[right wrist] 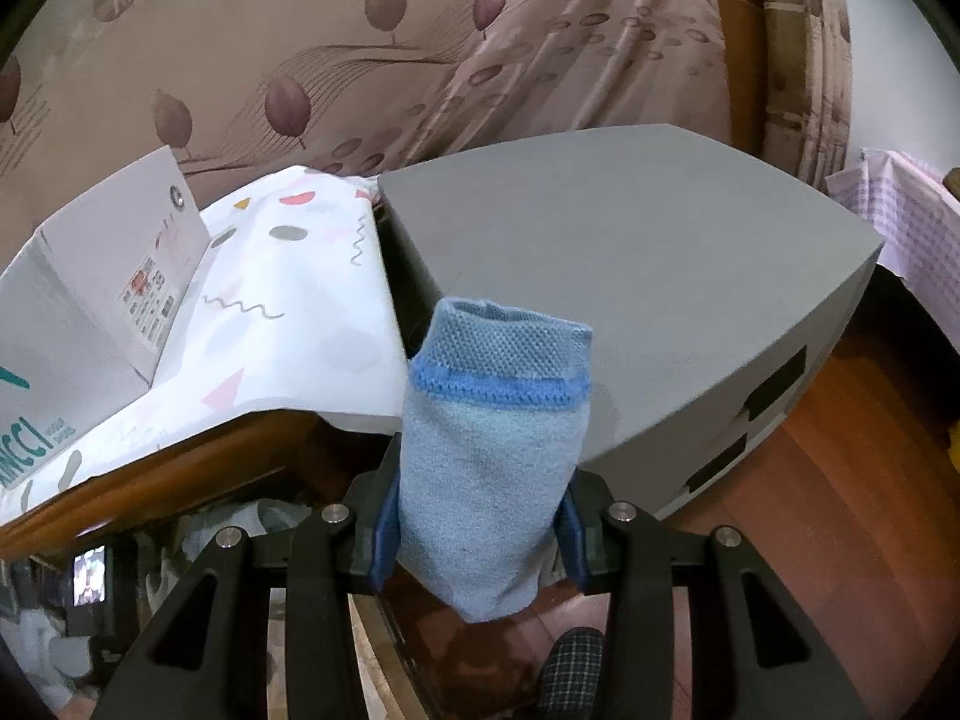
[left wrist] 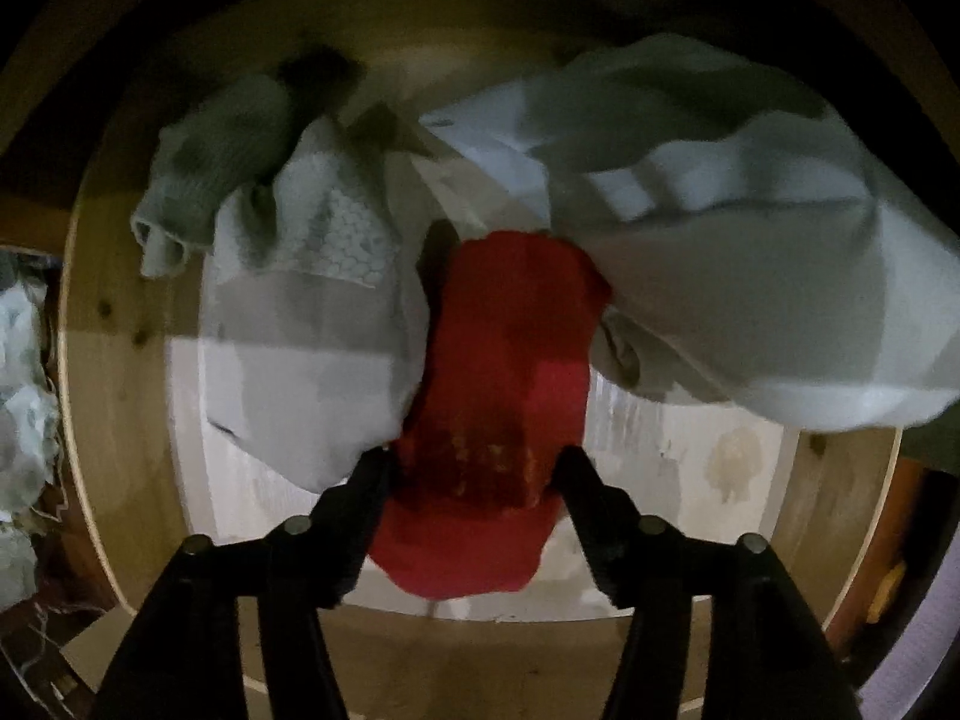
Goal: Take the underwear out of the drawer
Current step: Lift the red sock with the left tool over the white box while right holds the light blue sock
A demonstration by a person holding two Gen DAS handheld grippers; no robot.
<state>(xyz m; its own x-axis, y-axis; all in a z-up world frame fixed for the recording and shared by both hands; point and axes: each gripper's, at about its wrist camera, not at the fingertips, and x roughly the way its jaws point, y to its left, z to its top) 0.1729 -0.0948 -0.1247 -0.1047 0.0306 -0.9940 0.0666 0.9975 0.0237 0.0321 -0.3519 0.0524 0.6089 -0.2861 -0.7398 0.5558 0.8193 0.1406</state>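
In the left wrist view I look down into a wooden drawer (left wrist: 114,360) with a pale bottom. A rolled red piece of underwear (left wrist: 504,396) lies in the middle. My left gripper (left wrist: 474,474) is open, its two black fingers on either side of the red roll's near end. In the right wrist view my right gripper (right wrist: 480,510) is shut on a rolled light blue piece of underwear (right wrist: 492,456), held up in front of a grey cabinet (right wrist: 630,276).
Grey-white garments lie in the drawer at the left (left wrist: 300,300) and right (left wrist: 750,252) of the red roll. Right view: a bed with a patterned sheet (right wrist: 288,300), a white box (right wrist: 90,300), a curtain (right wrist: 360,48) and a wooden floor (right wrist: 840,510).
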